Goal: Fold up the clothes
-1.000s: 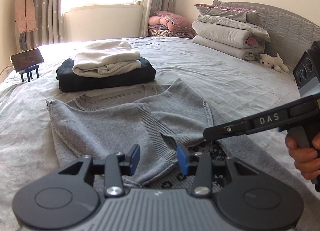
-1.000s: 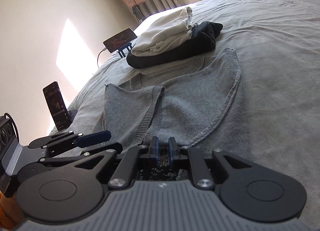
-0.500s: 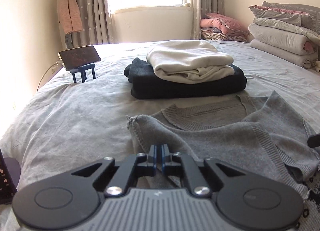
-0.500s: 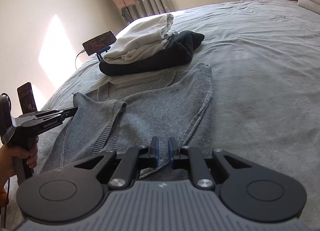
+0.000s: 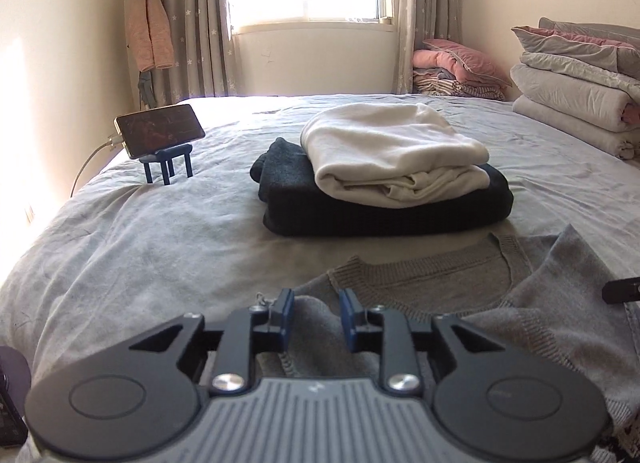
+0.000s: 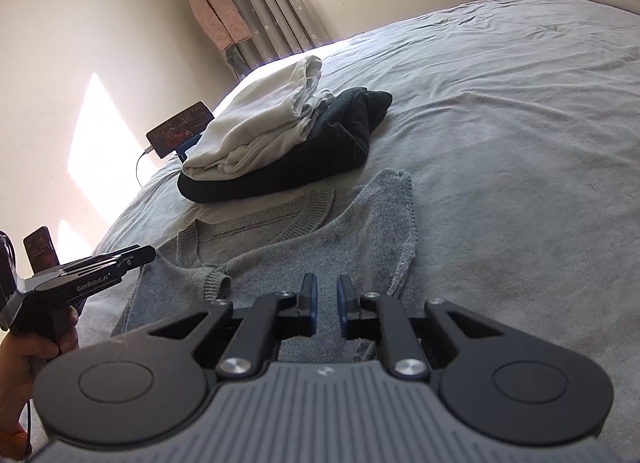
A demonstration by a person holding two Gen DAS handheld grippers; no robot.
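A grey knit sweater [image 5: 440, 283] [image 6: 320, 247] lies flat on the bed, collar away from me. My left gripper [image 5: 317, 315] is at the sweater's left shoulder corner. Its jaws are opening, with a raised fold of grey knit between them, and the pads stand clear of it. From the right wrist view the left gripper [image 6: 148, 253] sits low over that same corner, held by a hand [image 6: 28, 347]. My right gripper [image 6: 326, 301] hovers over the sweater's near right part. A narrow gap between its jaws shows the knit, and nothing is visibly pinched. Its tip [image 5: 622, 290] pokes in at the right edge.
Beyond the collar a folded white garment [image 5: 392, 151] rests on a folded dark one [image 5: 360, 211]. A phone on a blue stand [image 5: 160, 131] stands far left, and another phone [image 6: 40, 247] stands at the near left. Folded quilts [image 5: 576, 95] and pink pillows [image 5: 456, 63] are piled at the back right.
The left gripper swung left and forward from the sweater's lower part to its shoulder corner. It shut half a second ago and has since parted. The right gripper slid forward, gap unchanged.
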